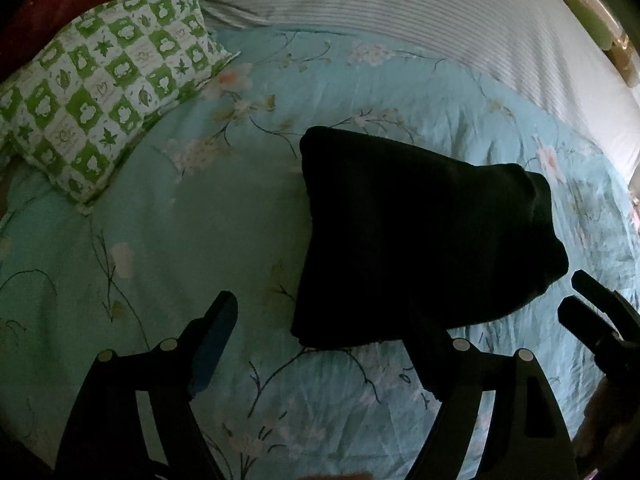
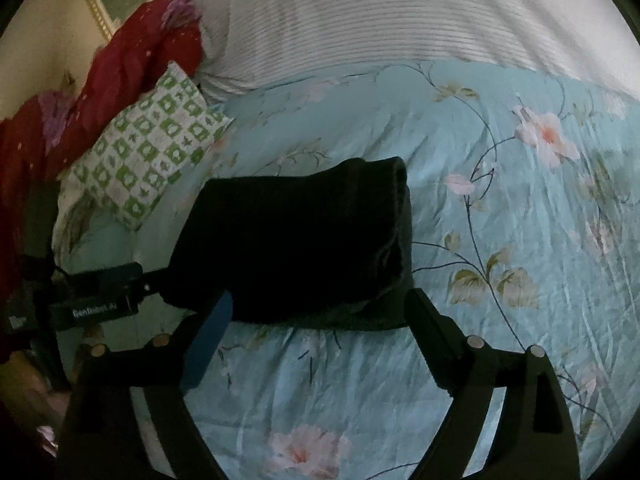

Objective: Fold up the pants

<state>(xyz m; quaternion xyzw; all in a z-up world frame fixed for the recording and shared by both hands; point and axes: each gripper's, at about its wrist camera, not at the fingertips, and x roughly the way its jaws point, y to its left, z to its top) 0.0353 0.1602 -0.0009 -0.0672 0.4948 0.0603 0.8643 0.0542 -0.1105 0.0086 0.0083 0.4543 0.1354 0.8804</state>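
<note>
The black pants [image 1: 420, 232] lie folded into a thick block on the light blue floral bedspread [image 1: 180, 260]. My left gripper [image 1: 320, 320] is open at the block's near left corner, with its left finger [image 1: 220, 320] over bare bedspread. My right gripper [image 2: 320, 300] is open too. Its blue-padded finger [image 2: 212, 332] and black finger [image 2: 428, 320] stand on either side of the near edge of the pants [image 2: 304, 240] without pressing on it. The right gripper [image 1: 576, 292] also shows past the pants' right end. The left gripper's labelled body [image 2: 96, 312] is at their left end.
A green and white checked pillow [image 1: 104, 92] lies at the back left, partly on the bedspread. Striped white bedding [image 1: 400, 4] runs along the far side. A red cloth [image 2: 132, 56] and a gold picture frame [image 2: 94, 4] are at the far left.
</note>
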